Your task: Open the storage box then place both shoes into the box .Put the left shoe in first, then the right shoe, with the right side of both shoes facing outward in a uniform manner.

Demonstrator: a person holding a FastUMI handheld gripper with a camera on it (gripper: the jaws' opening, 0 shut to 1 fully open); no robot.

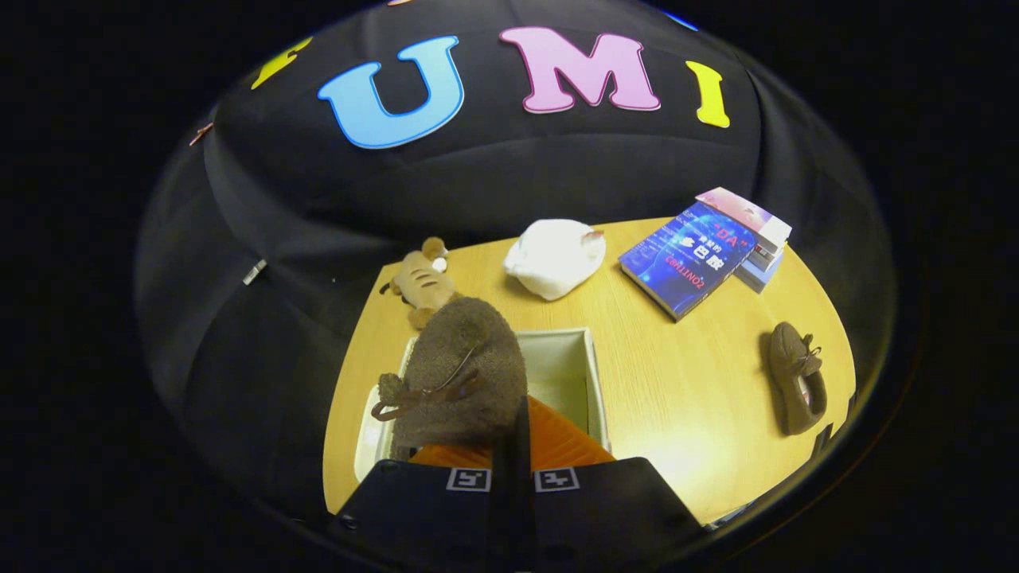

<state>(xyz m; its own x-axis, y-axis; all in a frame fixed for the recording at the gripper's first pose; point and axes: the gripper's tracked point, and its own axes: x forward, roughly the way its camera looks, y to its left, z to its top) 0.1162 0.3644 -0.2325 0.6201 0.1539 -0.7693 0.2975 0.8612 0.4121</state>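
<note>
Shoe one (pixel 466 370), the brown one with the bow lace, hangs clenched in my gripper (pixel 513 446) over the open storage box (pixel 593 374), hiding its left half. I see the second shoe (pixel 796 378) well right of the box on the table (pixel 677 382). Beyond the box lie a plush toy (pixel 422 282), a white bundle (pixel 555 256) and stacked books (pixel 700 251).

Brown shoe (pixel 462 374) held above open white storage box (pixel 593 382), apparently clamped, second brown shoe (pixel 796 378) on table beside
</note>
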